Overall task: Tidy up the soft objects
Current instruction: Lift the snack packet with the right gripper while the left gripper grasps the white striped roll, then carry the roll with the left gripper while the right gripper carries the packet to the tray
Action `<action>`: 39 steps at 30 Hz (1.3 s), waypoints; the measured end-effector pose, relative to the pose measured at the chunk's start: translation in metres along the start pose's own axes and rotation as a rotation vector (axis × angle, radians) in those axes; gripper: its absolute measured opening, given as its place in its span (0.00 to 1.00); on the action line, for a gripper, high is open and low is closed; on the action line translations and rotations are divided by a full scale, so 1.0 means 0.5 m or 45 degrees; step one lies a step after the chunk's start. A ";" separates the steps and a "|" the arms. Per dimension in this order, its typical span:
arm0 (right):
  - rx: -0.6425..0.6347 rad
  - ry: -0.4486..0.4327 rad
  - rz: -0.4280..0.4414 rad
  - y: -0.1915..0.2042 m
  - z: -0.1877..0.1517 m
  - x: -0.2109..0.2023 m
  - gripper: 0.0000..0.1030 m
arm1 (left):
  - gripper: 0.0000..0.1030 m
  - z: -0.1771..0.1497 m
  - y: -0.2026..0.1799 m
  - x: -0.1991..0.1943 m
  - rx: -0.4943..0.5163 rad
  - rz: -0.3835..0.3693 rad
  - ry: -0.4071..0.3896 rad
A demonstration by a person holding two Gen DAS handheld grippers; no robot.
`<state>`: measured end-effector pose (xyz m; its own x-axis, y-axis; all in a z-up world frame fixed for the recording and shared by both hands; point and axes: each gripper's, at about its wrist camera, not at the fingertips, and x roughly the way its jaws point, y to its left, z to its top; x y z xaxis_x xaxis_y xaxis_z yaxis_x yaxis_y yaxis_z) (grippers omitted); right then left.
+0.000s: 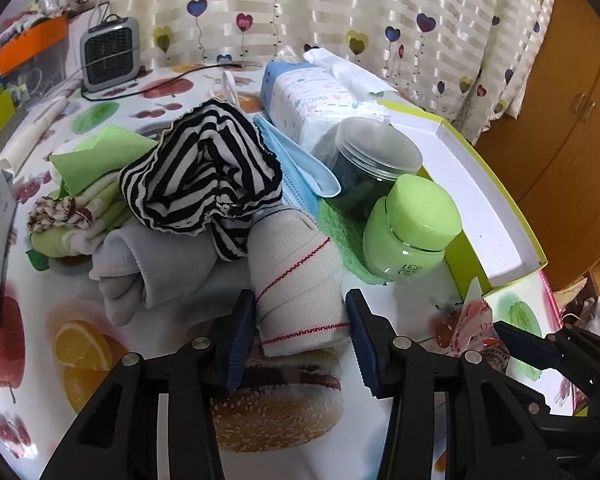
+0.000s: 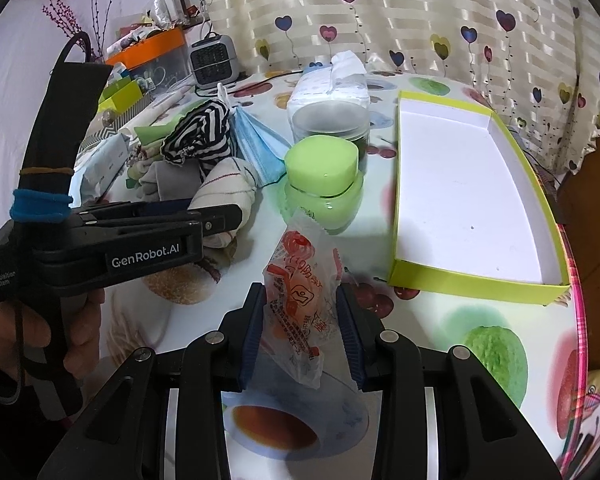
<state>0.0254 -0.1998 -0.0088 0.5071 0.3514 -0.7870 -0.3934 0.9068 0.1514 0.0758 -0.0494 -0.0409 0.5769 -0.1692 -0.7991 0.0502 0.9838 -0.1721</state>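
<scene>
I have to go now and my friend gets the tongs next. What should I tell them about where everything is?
Left tongs: open around the near end of the white bandage roll, not clearly squeezing it.
Right tongs: shut on the orange-printed snack packet, held above the table.
Soft things sit in a heap: striped cloth, grey sock, green cloths, blue face mask.
The green-lidded jar and dark jar stand beside the heap.
The yellow-green box holds nothing yet.
Done: nothing sorted into the box.
Left: probably move the soft things in, bandage first.
</scene>
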 end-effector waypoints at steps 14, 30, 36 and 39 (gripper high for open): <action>-0.022 -0.047 -0.004 0.023 0.001 -0.032 0.36 | 0.41 -0.018 0.011 -0.067 -0.011 -0.059 -0.078; -0.030 -0.102 -0.032 0.032 0.000 -0.068 0.36 | 0.39 -0.027 0.001 -0.137 0.012 -0.148 -0.173; 0.006 -0.143 -0.071 0.001 0.010 -0.086 0.36 | 0.39 -0.008 -0.029 -0.157 0.051 -0.205 -0.224; 0.028 -0.156 -0.090 -0.019 0.015 -0.091 0.36 | 0.39 0.001 -0.049 -0.158 0.077 -0.223 -0.233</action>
<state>0.0119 -0.2227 0.0301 0.6234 0.3113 -0.7172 -0.3374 0.9346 0.1123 0.0294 -0.0603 0.0265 0.6928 -0.3292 -0.6415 0.2080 0.9431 -0.2594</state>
